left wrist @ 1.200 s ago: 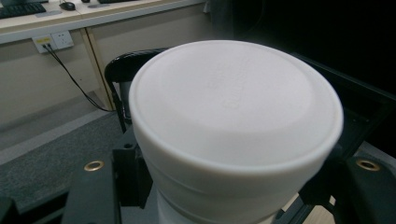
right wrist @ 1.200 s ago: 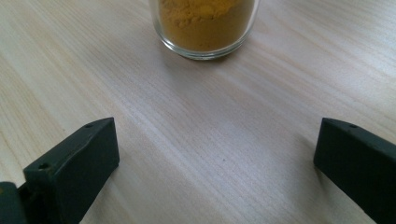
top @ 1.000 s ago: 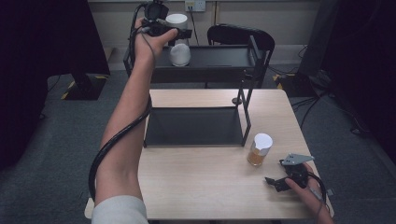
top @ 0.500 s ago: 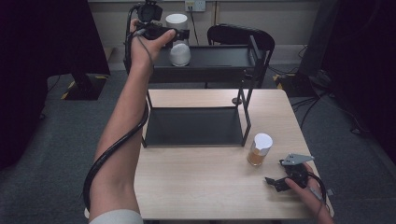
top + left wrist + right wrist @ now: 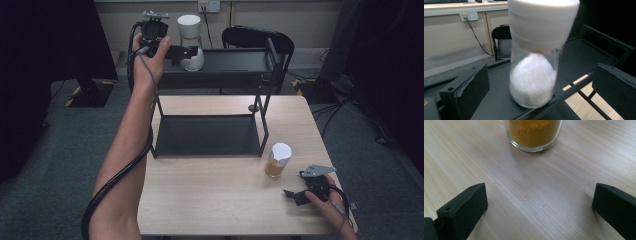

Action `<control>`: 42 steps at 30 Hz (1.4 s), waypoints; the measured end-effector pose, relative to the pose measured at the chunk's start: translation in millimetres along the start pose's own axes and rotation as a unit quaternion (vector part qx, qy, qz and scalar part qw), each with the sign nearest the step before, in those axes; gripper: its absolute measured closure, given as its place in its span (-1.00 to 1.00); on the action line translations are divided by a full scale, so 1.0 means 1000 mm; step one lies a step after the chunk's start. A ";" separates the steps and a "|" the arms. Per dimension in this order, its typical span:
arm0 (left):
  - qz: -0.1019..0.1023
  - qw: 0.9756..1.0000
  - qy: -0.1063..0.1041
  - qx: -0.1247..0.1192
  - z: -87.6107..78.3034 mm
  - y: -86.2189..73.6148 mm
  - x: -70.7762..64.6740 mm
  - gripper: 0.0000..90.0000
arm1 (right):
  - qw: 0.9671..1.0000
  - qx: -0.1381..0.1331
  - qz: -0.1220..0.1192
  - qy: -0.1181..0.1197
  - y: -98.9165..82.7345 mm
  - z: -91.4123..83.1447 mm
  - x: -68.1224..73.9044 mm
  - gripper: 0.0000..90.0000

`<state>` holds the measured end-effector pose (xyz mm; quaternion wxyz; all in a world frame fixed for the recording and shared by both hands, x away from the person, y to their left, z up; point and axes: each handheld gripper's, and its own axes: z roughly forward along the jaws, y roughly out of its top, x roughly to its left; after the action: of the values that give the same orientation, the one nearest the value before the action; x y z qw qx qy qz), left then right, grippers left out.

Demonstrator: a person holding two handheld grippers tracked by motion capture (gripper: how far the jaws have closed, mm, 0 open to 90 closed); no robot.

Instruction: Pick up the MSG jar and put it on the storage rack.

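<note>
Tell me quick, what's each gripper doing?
Left gripper: open, just let go of the white-powder jar on the shelf.
Right gripper: open, holding nothing.

white-lidded glass jar, upright, top shelf

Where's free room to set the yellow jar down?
Bare lower shelf of the rack, and the tabletop in front of it, left of the yellow jar. The top shelf is free right of the white jar; crowded where the left gripper stands around that jar.
</note>
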<state>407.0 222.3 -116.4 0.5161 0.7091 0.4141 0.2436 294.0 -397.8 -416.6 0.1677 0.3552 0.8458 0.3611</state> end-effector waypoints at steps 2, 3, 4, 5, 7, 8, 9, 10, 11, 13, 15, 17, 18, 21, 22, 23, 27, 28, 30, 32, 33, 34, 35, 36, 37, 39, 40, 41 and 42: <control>0.001 1.000 -0.001 0.002 -0.001 -0.004 0.000 -0.98 | 1.000 0.000 0.000 0.000 0.000 0.000 0.000 -1.00; 0.000 1.000 -0.001 0.002 -0.002 -0.007 0.000 -0.98 | 1.000 0.000 0.000 0.000 0.000 0.000 0.000 -1.00; -0.001 1.000 -0.003 0.001 -0.003 -0.010 -0.001 -0.98 | 1.000 0.000 0.000 0.000 0.000 0.000 0.000 -1.00; -0.001 1.000 -0.004 0.001 -0.003 -0.012 -0.001 -0.98 | 1.000 0.000 0.000 0.000 0.000 0.000 0.000 -1.00; 0.001 1.000 -0.005 0.001 -0.004 -0.017 -0.001 -0.98 | 1.000 0.000 -0.001 0.000 0.000 0.000 0.000 -1.00; -0.001 1.000 -0.007 0.001 -0.005 -0.020 -0.001 -0.98 | 1.000 0.000 -0.001 0.000 0.000 0.000 0.000 -1.00; -0.001 1.000 -0.008 0.001 -0.005 -0.022 -0.001 -0.98 | 1.000 0.000 -0.001 0.000 0.000 0.000 0.000 -1.00; 0.000 1.000 -0.009 0.002 -0.006 -0.024 -0.001 -0.98 | 1.000 0.000 -0.001 0.000 0.000 0.000 0.000 -1.00; 0.003 1.000 -0.010 0.004 -0.006 -0.026 -0.001 -0.98 | 1.000 0.000 -0.001 0.000 0.000 0.000 0.000 -1.00; 0.005 1.000 -0.012 0.002 -0.007 -0.030 -0.002 -0.98 | 1.000 0.000 -0.001 0.000 0.000 0.000 0.000 -1.00; 0.005 1.000 -0.016 0.003 -0.008 -0.034 -0.002 -0.98 | 1.000 -0.001 0.000 0.000 0.000 0.000 0.000 -1.00; 0.006 1.000 -0.015 0.005 -0.009 -0.038 -0.003 -0.98 | 1.000 -0.001 0.000 -0.001 0.000 0.000 0.000 -1.00; 0.006 1.000 -0.018 0.004 -0.009 -0.040 -0.003 -0.98 | 1.000 -0.001 0.000 -0.001 0.000 0.000 0.000 -1.00; 0.006 1.000 -0.021 0.006 -0.009 -0.047 -0.003 -0.98 | 1.000 -0.001 0.000 -0.001 -0.001 0.000 0.000 -1.00; 0.006 1.000 -0.022 0.008 -0.008 -0.049 -0.003 -0.98 | 1.000 -0.001 0.000 -0.001 0.000 0.000 0.001 -1.00; 0.006 1.000 -0.022 0.008 -0.008 -0.051 -0.003 -0.98 | 1.000 -0.001 0.000 -0.001 -0.001 0.000 0.001 -1.00; 0.003 1.000 -0.025 0.009 -0.009 -0.060 -0.002 -0.98 | 1.000 -0.001 0.000 -0.001 -0.001 0.000 0.001 -1.00; 0.004 1.000 -0.026 0.010 -0.009 -0.062 -0.002 -0.98 | 1.000 -0.001 0.000 -0.001 -0.001 0.000 0.001 -1.00; 0.004 1.000 -0.028 0.012 -0.009 -0.066 -0.002 -0.98 | 1.000 -0.001 0.000 -0.001 0.000 0.000 0.001 -1.00; 0.002 1.000 -0.029 0.012 -0.009 -0.070 -0.001 -0.98 | 1.000 -0.001 0.000 -0.001 -0.001 0.000 0.001 -1.00; 0.002 0.999 -0.030 0.013 -0.009 -0.071 -0.001 -0.98 | 1.000 -0.001 0.000 -0.001 -0.001 0.000 0.001 -1.00; 0.003 0.999 -0.031 0.013 -0.009 -0.073 -0.001 -0.98 | 1.000 -0.001 0.000 -0.001 -0.001 0.000 0.001 -1.00; 0.002 0.999 -0.031 0.013 -0.009 -0.074 -0.001 -0.98 | 1.000 -0.001 0.000 -0.001 -0.001 0.000 0.001 -1.00; 0.001 0.999 -0.032 0.012 -0.009 -0.076 -0.001 -0.98 | 1.000 -0.001 0.000 -0.001 -0.001 0.000 0.001 -1.00; 0.001 0.999 -0.033 0.013 -0.009 -0.078 -0.001 -0.98 | 1.000 -0.001 0.000 -0.002 -0.001 0.000 0.001 -1.00; 0.002 0.999 -0.035 0.014 -0.008 -0.081 -0.001 -0.98 | 1.000 -0.001 0.000 -0.001 -0.001 0.000 0.001 -1.00; 0.001 0.999 -0.036 0.015 -0.008 -0.083 -0.001 -0.98 | 1.000 -0.001 0.000 -0.001 -0.001 0.000 0.001 -1.00; -0.001 0.999 -0.036 0.014 -0.008 -0.086 -0.001 -0.98 | 1.000 -0.001 0.000 -0.001 -0.001 0.000 0.001 -1.00; 0.000 0.999 -0.037 0.016 -0.007 -0.088 -0.001 -0.98 | 1.000 -0.001 0.000 -0.001 -0.001 0.000 0.001 -1.00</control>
<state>371.5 236.6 -195.5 0.5200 0.7255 0.3987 0.2104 293.3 -397.7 -417.1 0.1694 0.3554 0.8452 0.3615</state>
